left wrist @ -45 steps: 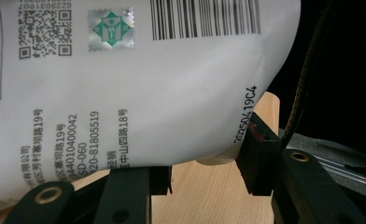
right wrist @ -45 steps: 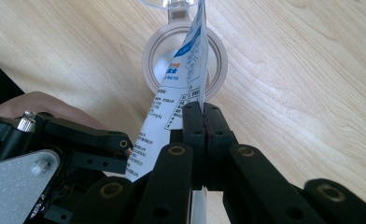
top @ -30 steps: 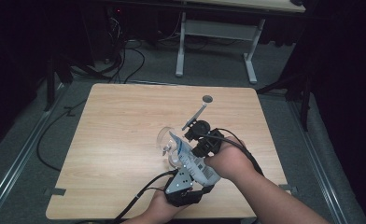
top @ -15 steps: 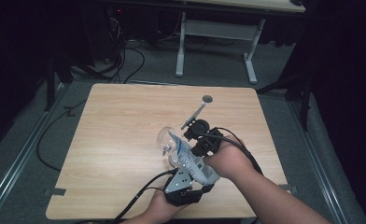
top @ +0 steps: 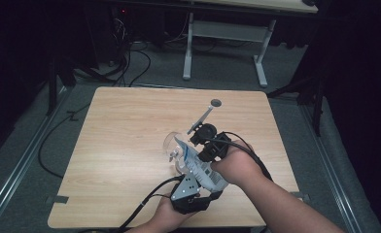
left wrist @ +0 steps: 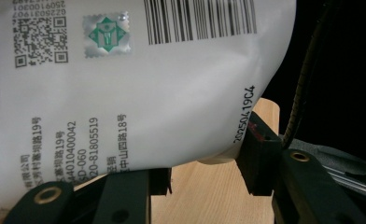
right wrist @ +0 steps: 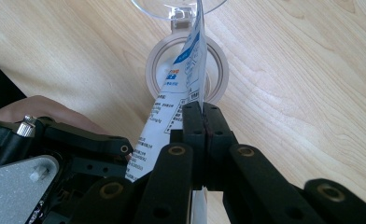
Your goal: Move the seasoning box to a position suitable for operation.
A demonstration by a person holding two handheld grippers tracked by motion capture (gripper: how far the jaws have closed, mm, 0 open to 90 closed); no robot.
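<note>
A white printed pouch is held tilted over the near middle of the wooden table, its upper corner at a clear glass jar. My left gripper grips the pouch's body; in the left gripper view the pouch sits between the two jaws, pressed by them. My right gripper is shut on the pouch's thin edge, just short of the jar's round white mouth. The jar's clear lid stands open behind it.
A long-handled spoon lies on the table beyond the jar, its round head toward the far edge. The left gripper's body shows at lower left in the right gripper view. Table legs and cables stand on the floor beyond.
</note>
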